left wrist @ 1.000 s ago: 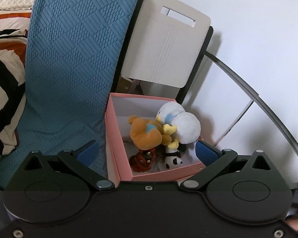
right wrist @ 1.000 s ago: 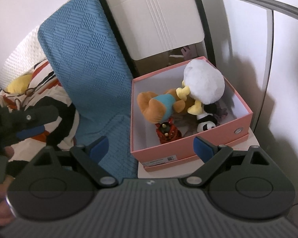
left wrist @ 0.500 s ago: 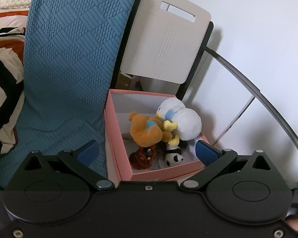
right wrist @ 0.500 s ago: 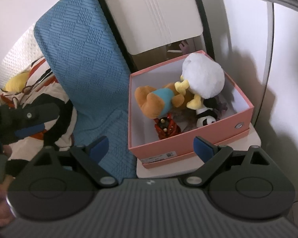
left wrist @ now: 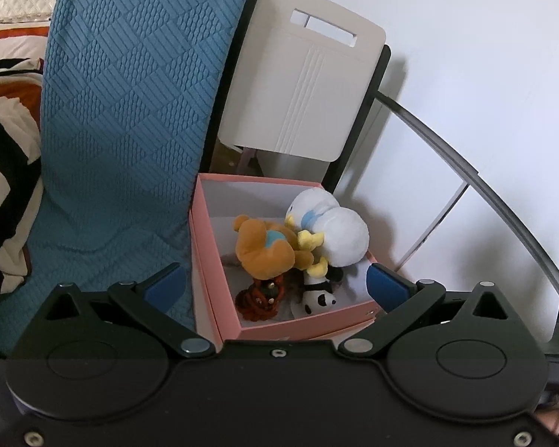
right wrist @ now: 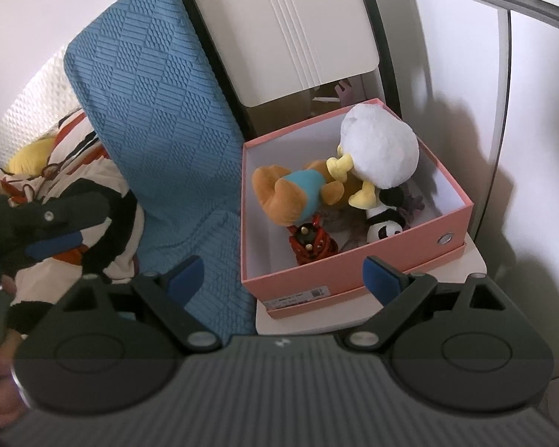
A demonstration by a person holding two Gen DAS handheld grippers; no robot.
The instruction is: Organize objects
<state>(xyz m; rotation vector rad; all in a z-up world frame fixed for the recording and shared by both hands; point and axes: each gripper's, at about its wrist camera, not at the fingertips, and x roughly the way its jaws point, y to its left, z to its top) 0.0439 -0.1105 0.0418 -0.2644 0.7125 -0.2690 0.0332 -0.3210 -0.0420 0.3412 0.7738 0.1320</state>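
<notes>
A pink open box (left wrist: pixel 205 260) (right wrist: pixel 354 272) stands on a pale stool (right wrist: pixel 466 260). It holds an orange plush bear (left wrist: pixel 264 249) (right wrist: pixel 290 193), a white plush duck (left wrist: pixel 339 231) (right wrist: pixel 380 149), a small panda toy (left wrist: pixel 318 300) (right wrist: pixel 384 229) and a red-black toy (left wrist: pixel 259 296) (right wrist: pixel 311 242). My left gripper (left wrist: pixel 275 283) is open and empty, in front of the box. My right gripper (right wrist: pixel 283 273) is open and empty, also in front of the box. The left gripper also shows at the left of the right wrist view (right wrist: pixel 52 231).
A blue textured cushion (left wrist: pixel 130 111) (right wrist: pixel 156 123) leans left of the box. A beige chair back (left wrist: pixel 305 89) (right wrist: pixel 290 26) stands behind it. A striped orange, black and white blanket (right wrist: pixel 93 193) and a yellow plush (right wrist: pixel 29 154) lie at left. White cabinet doors (left wrist: pixel 466 111) are at right.
Both grippers drew back slightly and shifted; the box and toys sit a little higher and farther in view. Nothing was grasped or released.
</notes>
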